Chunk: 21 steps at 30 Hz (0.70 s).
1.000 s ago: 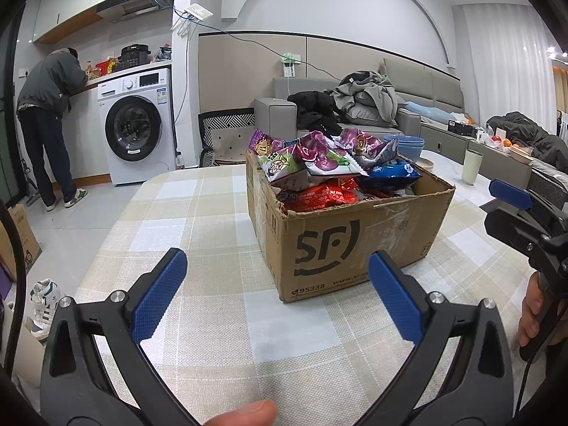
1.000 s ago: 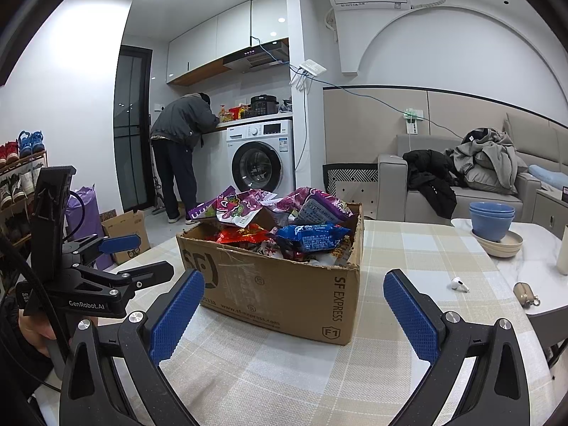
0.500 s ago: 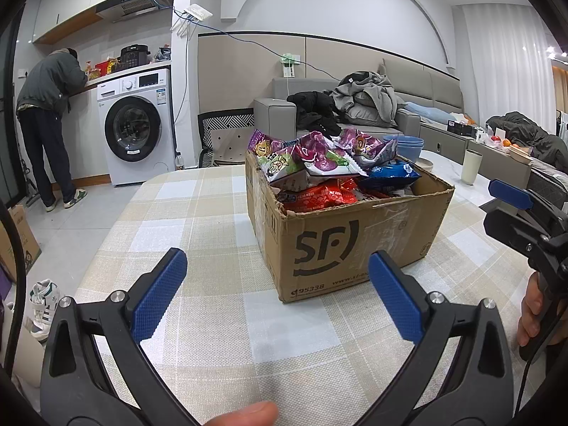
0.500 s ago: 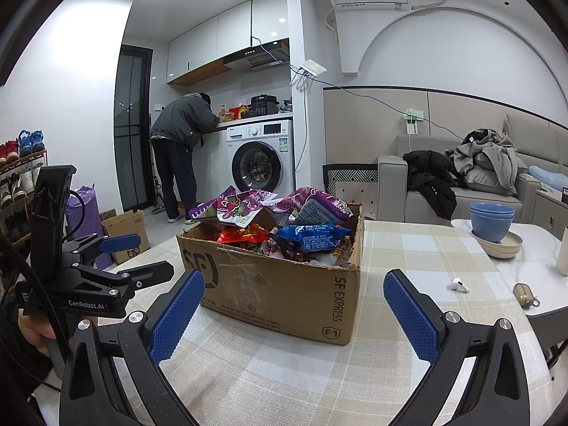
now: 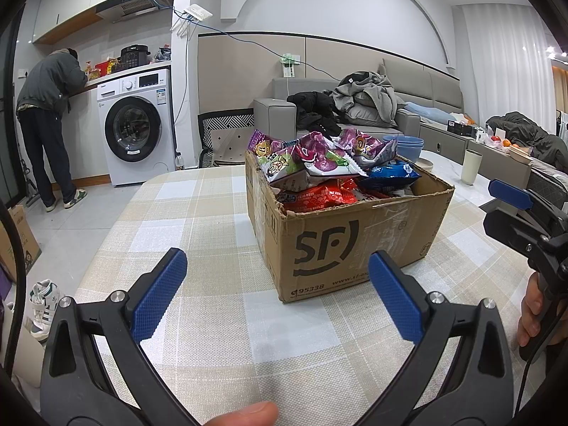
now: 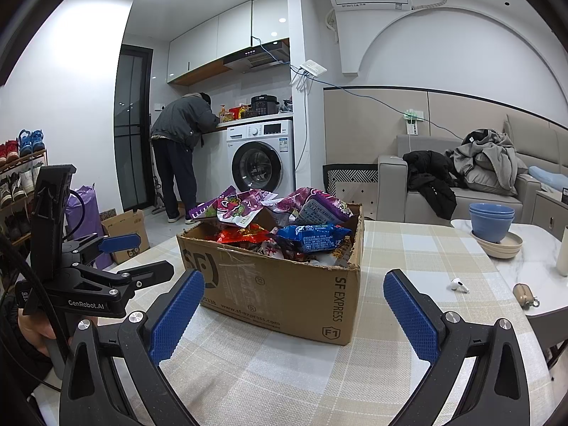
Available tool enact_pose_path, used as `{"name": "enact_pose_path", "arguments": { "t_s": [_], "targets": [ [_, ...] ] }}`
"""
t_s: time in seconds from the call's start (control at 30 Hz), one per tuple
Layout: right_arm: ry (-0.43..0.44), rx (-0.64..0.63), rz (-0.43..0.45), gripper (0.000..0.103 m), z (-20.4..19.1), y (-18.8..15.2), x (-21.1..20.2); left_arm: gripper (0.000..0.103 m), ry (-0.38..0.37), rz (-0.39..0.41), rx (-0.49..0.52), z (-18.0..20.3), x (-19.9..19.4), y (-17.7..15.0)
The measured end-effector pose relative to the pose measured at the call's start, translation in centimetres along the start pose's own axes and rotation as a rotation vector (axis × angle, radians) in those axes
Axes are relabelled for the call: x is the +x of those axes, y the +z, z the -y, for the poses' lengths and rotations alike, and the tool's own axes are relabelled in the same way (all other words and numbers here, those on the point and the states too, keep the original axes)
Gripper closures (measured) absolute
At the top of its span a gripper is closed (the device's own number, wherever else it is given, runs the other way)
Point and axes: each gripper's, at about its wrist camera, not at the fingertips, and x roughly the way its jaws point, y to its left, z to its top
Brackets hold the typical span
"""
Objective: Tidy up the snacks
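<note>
Your left gripper (image 5: 277, 287) and right gripper (image 6: 293, 307) both hang wide open and empty, low over the checked tablecloth (image 5: 198, 213). The cardboard box (image 5: 355, 245) of snacks (image 5: 319, 163) sits just ahead, between them, about equally near each; its heap stands above fingertip height.

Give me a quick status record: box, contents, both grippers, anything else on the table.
box: cardboard box on the checked tablecloth, top open
contents: snack bags heaped above the rim
left hand-held gripper: open, holding nothing, short of the box
right hand-held gripper: open, holding nothing, short of the box
other items: earbud, blue bowls, small case
</note>
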Motion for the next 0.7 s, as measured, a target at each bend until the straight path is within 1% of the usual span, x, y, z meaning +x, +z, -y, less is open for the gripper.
{"name": "enact_pose_path", "arguments": {
  "t_s": [0.7],
  "targets": [
    [0.000,-0.001,0.001,0.000,0.02,-0.04,-0.04,0.001,0.001,0.002,-0.002,-0.06,-0.20,-0.10]
  ]
}}
